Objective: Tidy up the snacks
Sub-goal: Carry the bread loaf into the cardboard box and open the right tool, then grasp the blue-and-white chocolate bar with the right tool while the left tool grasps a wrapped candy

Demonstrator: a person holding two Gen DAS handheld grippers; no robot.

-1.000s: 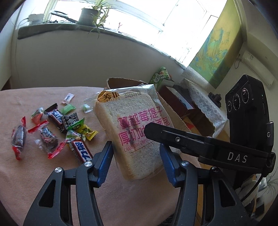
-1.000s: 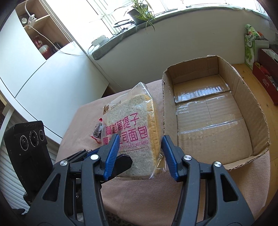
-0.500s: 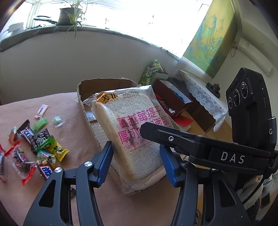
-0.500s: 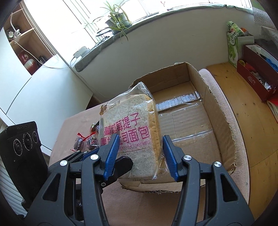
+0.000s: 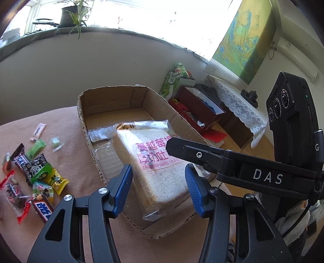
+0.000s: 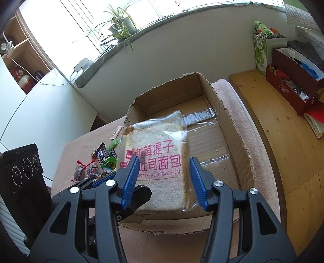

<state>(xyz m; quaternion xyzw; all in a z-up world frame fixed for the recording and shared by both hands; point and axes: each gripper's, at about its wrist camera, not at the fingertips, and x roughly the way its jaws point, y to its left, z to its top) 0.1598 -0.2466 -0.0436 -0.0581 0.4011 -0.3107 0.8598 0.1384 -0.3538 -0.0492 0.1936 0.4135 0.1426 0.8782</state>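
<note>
A bagged slice of toast bread (image 5: 154, 161) with pink print sits between the blue pads of both grippers, inside the near end of an open cardboard box (image 5: 113, 97). My left gripper (image 5: 159, 188) and my right gripper (image 6: 165, 180) each close on the bread bag (image 6: 158, 161) from opposite sides. The right gripper's arm crosses the left wrist view. Small wrapped candies and chocolate bars (image 5: 36, 174) lie on the pink tablecloth left of the box; they also show in the right wrist view (image 6: 101, 161).
The box (image 6: 228, 121) stands on a pink-covered table (image 5: 60, 125). A wooden bench (image 6: 283, 141) with a red box (image 6: 293, 81) and green carton (image 6: 261, 46) runs to the right. A windowsill with a plant (image 5: 73, 16) is behind.
Both grippers have carried the bread from above the table over and down into the cardboard box. The bag now tilts back, its lower end inside the box's near end.
</note>
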